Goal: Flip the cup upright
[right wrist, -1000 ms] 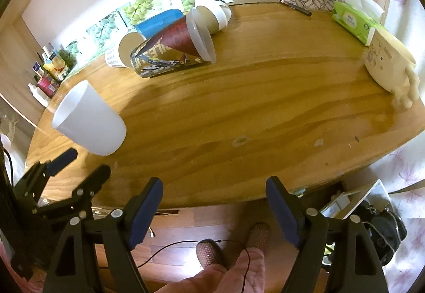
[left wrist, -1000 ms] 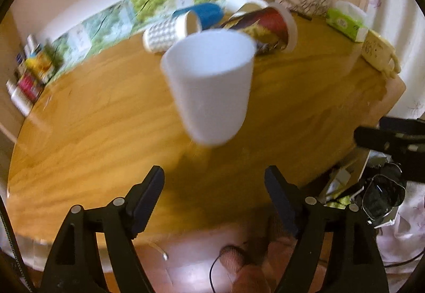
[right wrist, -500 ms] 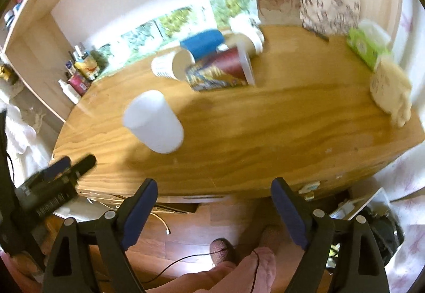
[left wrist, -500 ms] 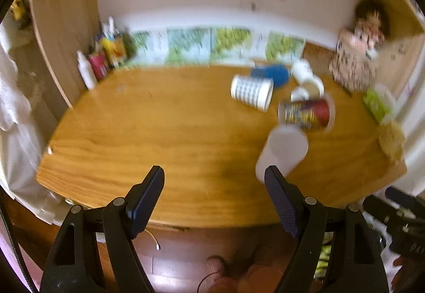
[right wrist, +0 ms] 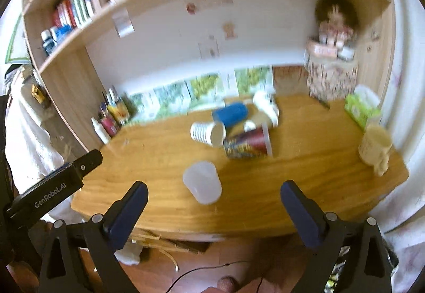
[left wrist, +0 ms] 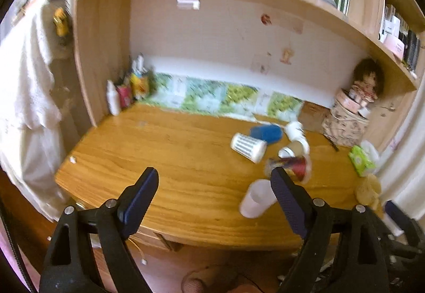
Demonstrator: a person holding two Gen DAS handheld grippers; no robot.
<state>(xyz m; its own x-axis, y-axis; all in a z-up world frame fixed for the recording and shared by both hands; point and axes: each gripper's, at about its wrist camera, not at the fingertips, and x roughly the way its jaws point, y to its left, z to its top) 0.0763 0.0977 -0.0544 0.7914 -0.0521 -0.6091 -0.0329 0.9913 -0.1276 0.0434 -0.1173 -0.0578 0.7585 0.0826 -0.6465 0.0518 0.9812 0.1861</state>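
The white plastic cup [right wrist: 202,182] stands mouth-up near the wooden desk's [right wrist: 305,186] front edge, beyond both grippers and outside their jaws. The left gripper [left wrist: 215,202] and right gripper [right wrist: 213,209] gape wide, holding nothing.

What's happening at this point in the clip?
Nobody is holding anything. The left gripper and right gripper are both open and held back from the desk. The white cup stands upright, mouth up, near the front edge. Behind it, the other cups lie on their sides in a cluster: a striped cup, a blue cup and a red printed cup.
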